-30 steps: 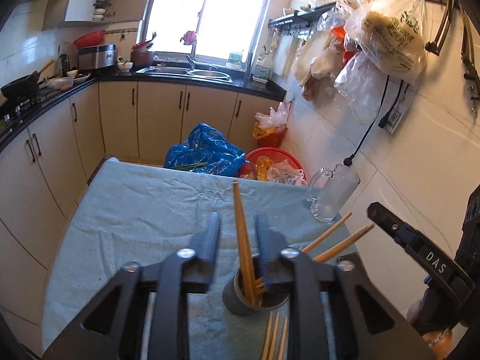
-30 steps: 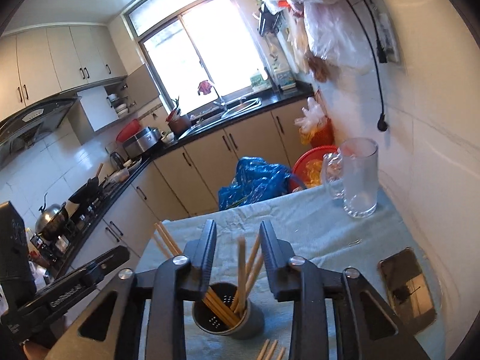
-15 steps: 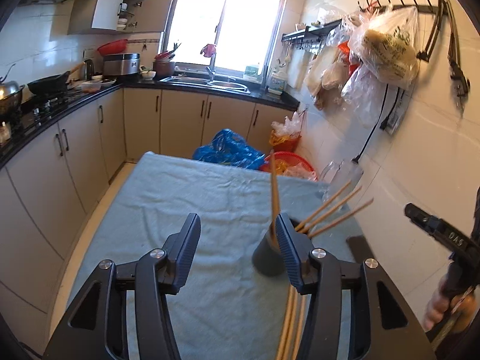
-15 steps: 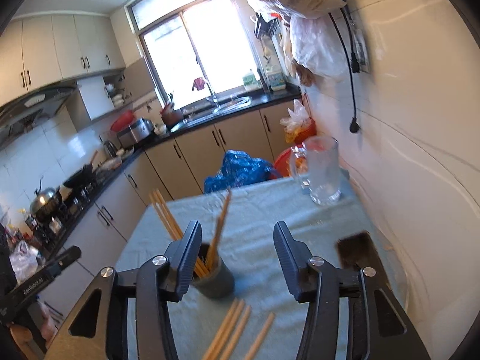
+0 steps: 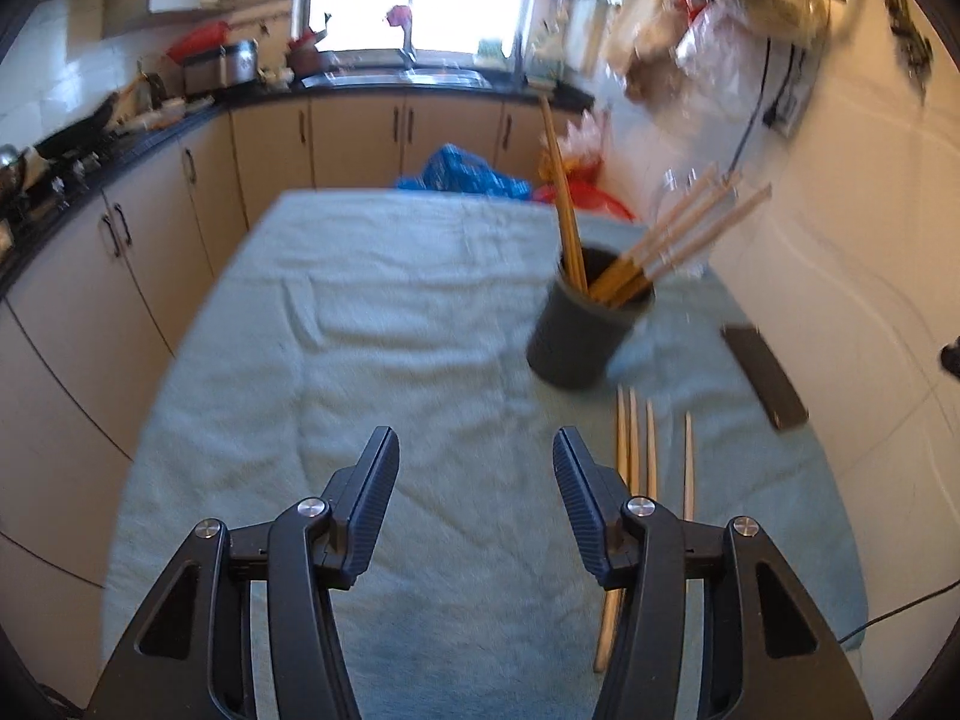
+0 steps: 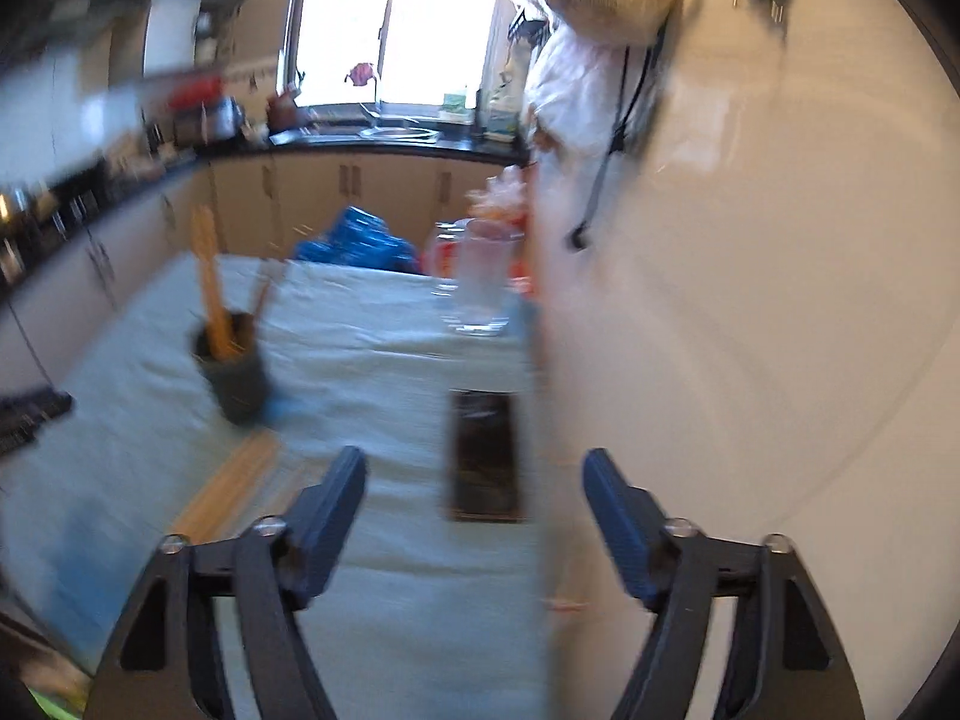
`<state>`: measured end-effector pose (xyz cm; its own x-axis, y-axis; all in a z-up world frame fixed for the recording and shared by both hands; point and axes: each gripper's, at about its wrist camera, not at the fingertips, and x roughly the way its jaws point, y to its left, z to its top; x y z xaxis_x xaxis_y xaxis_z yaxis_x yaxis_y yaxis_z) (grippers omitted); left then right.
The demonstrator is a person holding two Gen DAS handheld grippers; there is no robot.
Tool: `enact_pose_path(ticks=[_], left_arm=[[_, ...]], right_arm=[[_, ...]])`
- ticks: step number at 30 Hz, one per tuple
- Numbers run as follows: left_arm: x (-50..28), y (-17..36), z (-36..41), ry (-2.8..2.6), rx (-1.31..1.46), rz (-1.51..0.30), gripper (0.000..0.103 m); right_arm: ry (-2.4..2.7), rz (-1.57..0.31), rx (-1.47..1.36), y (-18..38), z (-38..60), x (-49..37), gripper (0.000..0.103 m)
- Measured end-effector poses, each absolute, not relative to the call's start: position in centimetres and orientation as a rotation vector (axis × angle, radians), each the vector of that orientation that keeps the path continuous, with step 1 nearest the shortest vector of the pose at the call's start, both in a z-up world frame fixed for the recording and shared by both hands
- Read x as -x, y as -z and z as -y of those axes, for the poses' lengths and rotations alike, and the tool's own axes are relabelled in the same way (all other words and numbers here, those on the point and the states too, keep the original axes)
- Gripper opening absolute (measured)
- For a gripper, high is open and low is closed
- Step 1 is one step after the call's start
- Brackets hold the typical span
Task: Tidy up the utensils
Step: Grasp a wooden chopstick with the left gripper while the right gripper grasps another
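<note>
Presently, our left gripper (image 5: 474, 480): parted, empty
Our right gripper (image 6: 474, 495): opening — empty
Cup (image 5: 582, 333): upright, holds chopsticks (image 5: 672, 243)
Loose chopsticks (image 5: 651, 456): on cloth (image 5: 360, 330)

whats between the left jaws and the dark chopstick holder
Only bare blue-green cloth, as the left wrist view shows. The left gripper is empty; the holder stands ahead to its right, loose chopsticks just beside that line.

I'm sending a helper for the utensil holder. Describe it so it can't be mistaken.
On the table's light blue cloth, near the wall side, stands a dark grey round cup. Wooden chopsticks stick up from it, unlike the clear glass mug behind.
</note>
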<state>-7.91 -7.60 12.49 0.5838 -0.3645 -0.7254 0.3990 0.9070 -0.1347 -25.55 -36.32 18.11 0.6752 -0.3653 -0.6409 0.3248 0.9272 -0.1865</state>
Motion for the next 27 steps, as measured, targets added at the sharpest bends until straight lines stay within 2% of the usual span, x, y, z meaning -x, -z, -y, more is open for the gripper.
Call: enact_pose_path(ticks=[3,9,10,11,14,21,23,25,27], left_arm=[[7.7,-9.9,9.2,0.486,-0.059,-0.905,0.052],[7.9,-6.3,13.9,0.595,-0.118,-1.004,0.051],[7.8,-6.1,14.5,0.604,-0.127,-1.008,0.048],[7.7,-5.8,15.1,0.613,-0.135,-1.011,0.045],[6.8,-4.8,17.2,0.637,-0.147,-1.036,0.04],[4.9,-3.0,20.4,0.653,-0.184,-1.081,0.026],[4.4,-2.6,20.9,0.649,-0.188,-1.089,0.013],[3.7,-2.4,21.2,0.64,-0.184,-1.099,0.007],[3.2,-2.3,21.1,0.633,-0.173,-1.1,0.007]], right_arm=[[0.425,-0.765,0.114,-17.3,37.1,26.3,0.085],[0.258,-0.869,-0.117,-10.7,36.9,24.7,0.084],[0.211,-0.887,-0.155,-9.2,36.3,24.0,0.078],[0.183,-0.898,-0.173,-8.1,35.7,23.4,0.068],[0.091,-0.926,-0.216,-5.3,33.7,21.4,0.056],[-0.014,-0.946,-0.298,-2.8,31.3,17.8,0.054],[-0.014,-0.956,-0.289,-2.4,30.8,16.7,0.054],[-0.01,-0.969,-0.287,-1.9,30.5,15.8,0.054],[0.004,-0.986,-0.293,-1.4,30.5,14.8,0.054]])
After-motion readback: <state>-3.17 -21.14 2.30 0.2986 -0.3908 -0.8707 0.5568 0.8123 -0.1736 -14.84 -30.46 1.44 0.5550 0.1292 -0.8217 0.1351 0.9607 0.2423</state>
